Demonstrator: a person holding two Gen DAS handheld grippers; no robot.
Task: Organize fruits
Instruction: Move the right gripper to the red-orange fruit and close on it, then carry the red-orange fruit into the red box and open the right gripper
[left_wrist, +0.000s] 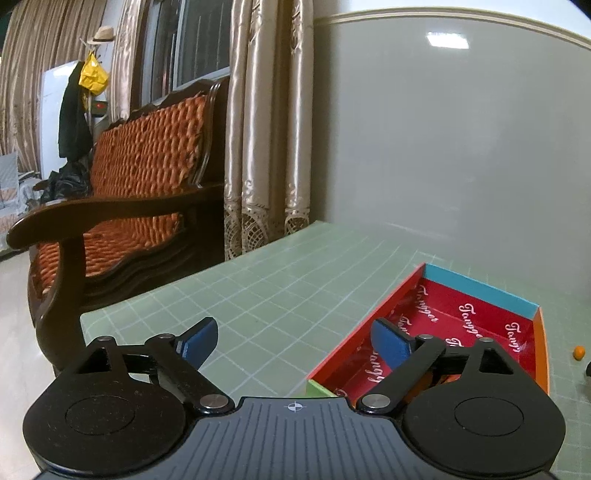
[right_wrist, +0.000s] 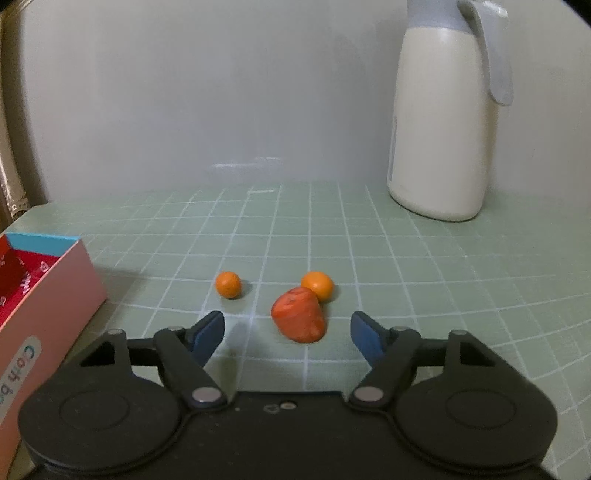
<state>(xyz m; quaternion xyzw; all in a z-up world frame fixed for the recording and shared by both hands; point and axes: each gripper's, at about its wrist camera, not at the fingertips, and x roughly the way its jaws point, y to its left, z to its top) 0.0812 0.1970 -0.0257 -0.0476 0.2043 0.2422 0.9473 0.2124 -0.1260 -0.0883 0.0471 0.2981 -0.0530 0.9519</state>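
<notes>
My left gripper (left_wrist: 291, 332) is open and empty above the green grid mat (left_wrist: 258, 295), its right finger over the near corner of an open box (left_wrist: 480, 286) with a red printed lining. A bit of orange shows in the box under that finger's linkage; I cannot tell what it is. A small orange fruit (left_wrist: 578, 352) lies right of the box. In the right wrist view, my right gripper (right_wrist: 287, 320) is open, with a red-orange fruit (right_wrist: 299, 317) lying between its fingertips, untouched by the pads. Two small oranges (right_wrist: 228, 284) (right_wrist: 317, 285) lie just beyond it.
The box's pink outer wall (right_wrist: 55, 280) stands at the left of the right wrist view. A tall white jug with a grey handle (right_wrist: 443, 129) stands at the back right, against the wall. A wooden sofa (left_wrist: 147, 166) and curtains (left_wrist: 266, 129) stand left of the table.
</notes>
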